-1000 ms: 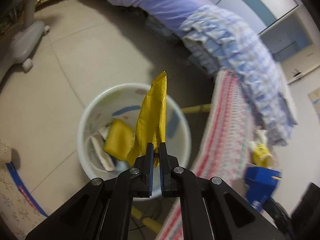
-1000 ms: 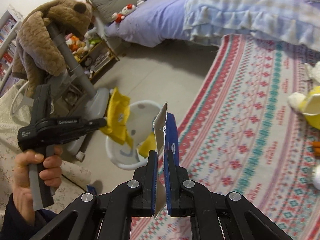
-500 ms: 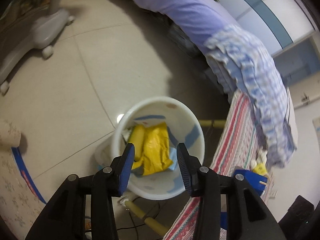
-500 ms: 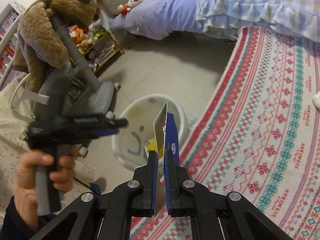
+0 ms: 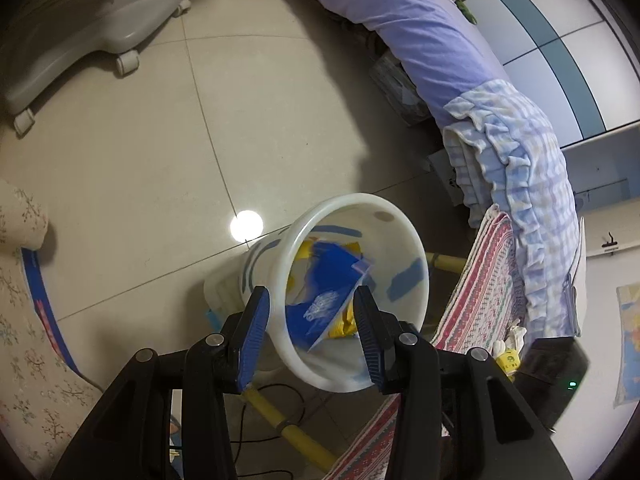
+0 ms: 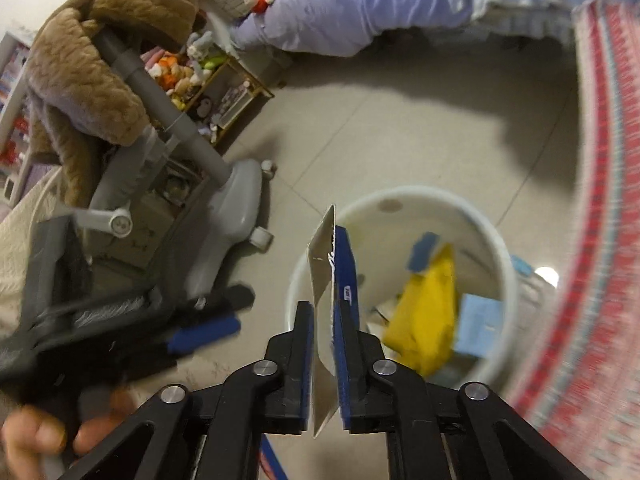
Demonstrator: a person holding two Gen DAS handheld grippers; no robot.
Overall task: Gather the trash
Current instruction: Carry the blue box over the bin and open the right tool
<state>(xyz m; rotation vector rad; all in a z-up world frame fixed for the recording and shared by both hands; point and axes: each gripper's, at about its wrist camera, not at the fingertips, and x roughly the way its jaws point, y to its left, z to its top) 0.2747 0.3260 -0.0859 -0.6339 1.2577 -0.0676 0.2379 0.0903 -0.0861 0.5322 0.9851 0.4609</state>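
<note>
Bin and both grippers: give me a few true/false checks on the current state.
1. The left gripper is open and empty. True.
2. The yellow wrapper lies on the floor beside the bin. False: it is inside the bin.
3. The blue wrapper stands between the fingers of the right gripper. True; those jaws have just been opening.
4. The bin stands on the rug. False: it stands on the tile floor, beside the rug.

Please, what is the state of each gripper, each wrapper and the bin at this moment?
left gripper: open, empty.
right gripper: jaws have just been opening, parted a little.
blue wrapper: upright between the right jaws, over the bin.
yellow wrapper: lying inside the bin.
bin: upright, no lid, partly filled.
</note>
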